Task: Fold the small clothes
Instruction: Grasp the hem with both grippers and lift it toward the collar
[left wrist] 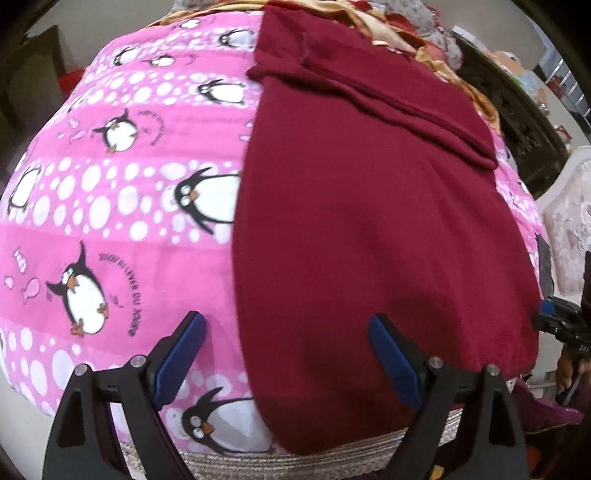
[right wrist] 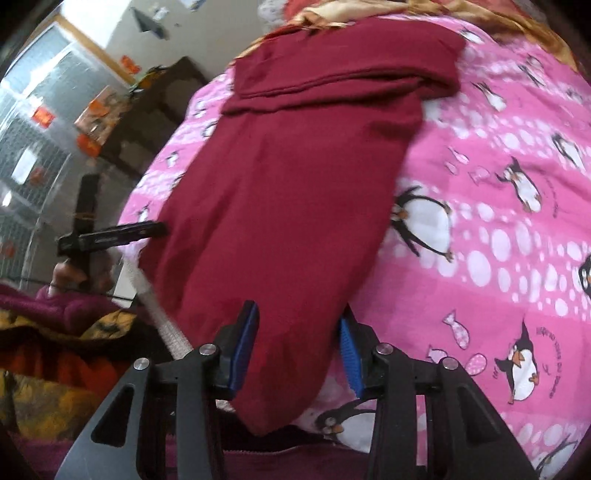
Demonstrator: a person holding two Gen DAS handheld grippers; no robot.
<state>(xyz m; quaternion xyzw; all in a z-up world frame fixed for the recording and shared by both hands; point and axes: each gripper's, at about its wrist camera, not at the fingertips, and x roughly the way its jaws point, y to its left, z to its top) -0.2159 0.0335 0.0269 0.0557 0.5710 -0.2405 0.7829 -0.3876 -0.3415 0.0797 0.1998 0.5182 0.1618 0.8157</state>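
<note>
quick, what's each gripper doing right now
left gripper: open, holding nothing, over the near edge of the maroon garment.
right gripper: open, jaws either side of the garment's near end, not clamped.

Open bedspread on one side, clutter at the far end.
Your left gripper [left wrist: 286, 334] has flat pink penguin bedspread [left wrist: 110, 192] free beside the maroon garment [left wrist: 369, 221]. At the far end, crumpled gold fabric [left wrist: 373, 22] blocks you. The other side ends at the bed edge, with dark furniture [right wrist: 155, 107] beyond.
</note>
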